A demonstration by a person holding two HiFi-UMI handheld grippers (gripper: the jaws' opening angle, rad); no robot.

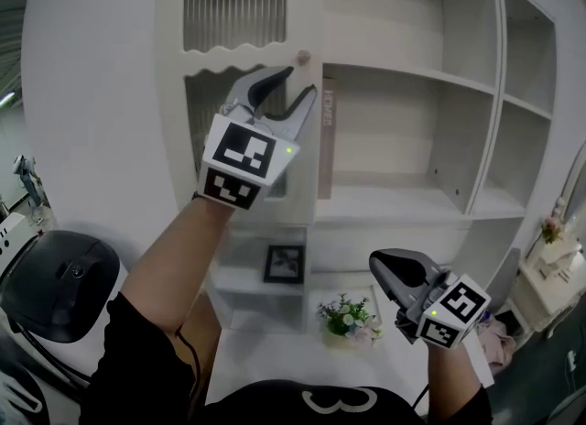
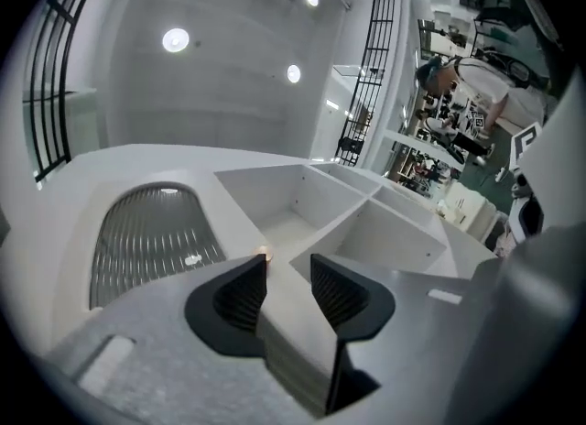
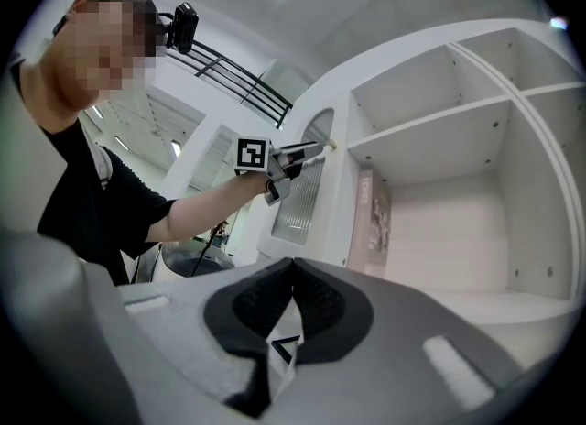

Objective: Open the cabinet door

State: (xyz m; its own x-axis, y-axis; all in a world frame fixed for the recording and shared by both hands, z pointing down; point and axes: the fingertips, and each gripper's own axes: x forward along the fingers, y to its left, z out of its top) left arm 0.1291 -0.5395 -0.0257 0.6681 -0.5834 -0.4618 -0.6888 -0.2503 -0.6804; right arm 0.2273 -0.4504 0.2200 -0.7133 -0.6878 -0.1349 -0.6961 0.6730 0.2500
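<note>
1. The cabinet door (image 1: pixel 304 11) fills the left bay of the white shelf unit. It is tall and narrow with ribbed glass panels, and its long axis runs upright. It looks shut against its frame, though we cannot rule out a small gap.
2. Its small round knob (image 1: pixel 303 55) sits high on the door's right stile, on the free edge next to the open shelves. We judge the hinges to be on the far left side, so the door should swing out toward us and to the left.
3. Our left claw (image 1: pixel 302 81) is raised to that edge with its jaws apart and nothing between the pads. In the head view the knob lies just above the gap between the tips.
4. In the left gripper view the knob (image 2: pixel 263 251) shows just past the tip of the left-hand jaw, so it is outside the left claw (image 2: pixel 288 263) and not in it. The move turns on this offset: the claw needs a short shift up toward the knob before it closes.
5. Our right claw (image 1: pixel 377 266) hangs low and to the right, well apart from the door, with its jaws together and empty. The left hand is clearly nearer
6. A book (image 1: pixel 327 139) stands upright just inside the shelf beside the door edge, clear of the swing
</note>
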